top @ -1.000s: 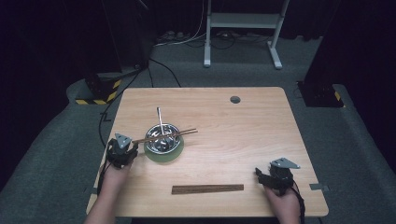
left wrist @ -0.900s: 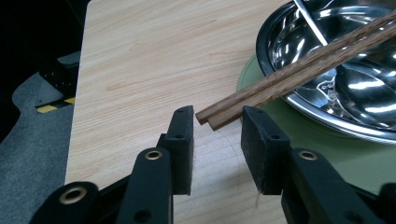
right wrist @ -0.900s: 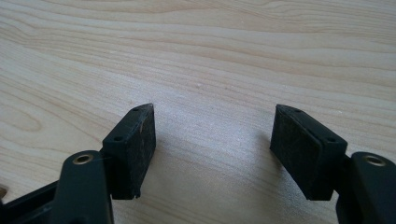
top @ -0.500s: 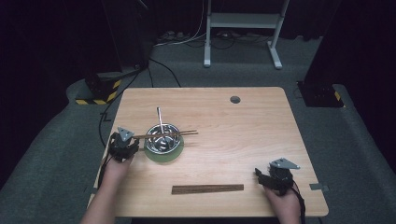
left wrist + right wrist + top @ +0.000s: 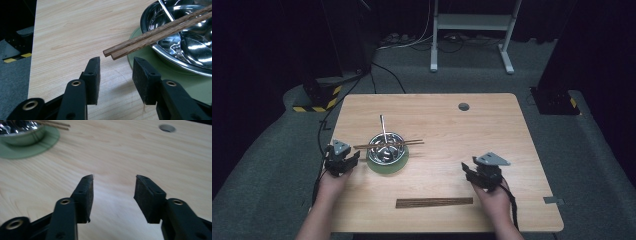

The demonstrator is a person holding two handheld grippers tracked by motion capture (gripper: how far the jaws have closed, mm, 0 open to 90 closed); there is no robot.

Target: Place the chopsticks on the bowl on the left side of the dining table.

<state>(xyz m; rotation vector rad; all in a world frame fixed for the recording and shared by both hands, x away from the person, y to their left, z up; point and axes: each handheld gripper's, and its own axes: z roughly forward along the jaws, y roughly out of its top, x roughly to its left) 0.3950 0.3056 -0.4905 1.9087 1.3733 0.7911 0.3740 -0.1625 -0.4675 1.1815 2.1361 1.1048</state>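
Observation:
A steel bowl (image 5: 387, 152) stands on a green saucer (image 5: 388, 167) at the table's left, with a spoon handle (image 5: 383, 125) rising from it. A pair of wooden chopsticks (image 5: 388, 145) lies across the bowl's rim. My left gripper (image 5: 346, 160) sits just left of the bowl; its jaws have just been opening. In the left gripper view it (image 5: 116, 67) is open, and the chopsticks' ends (image 5: 130, 48) hang just past its tips, untouched. My right gripper (image 5: 477, 172) hovers over bare wood at the right. Its jaws (image 5: 113, 182) have just been closing, with nothing between them.
A dark wooden strip (image 5: 434, 202) lies flat near the front edge, between my two hands. A round cable hole (image 5: 463, 106) is at the back right of the table (image 5: 492, 135). Dark grey floor and cables surround it.
My right gripper has moved left and away from the front edge, rising a little. The chopsticks on the bowl have settled more level. The left hand has stayed in place.

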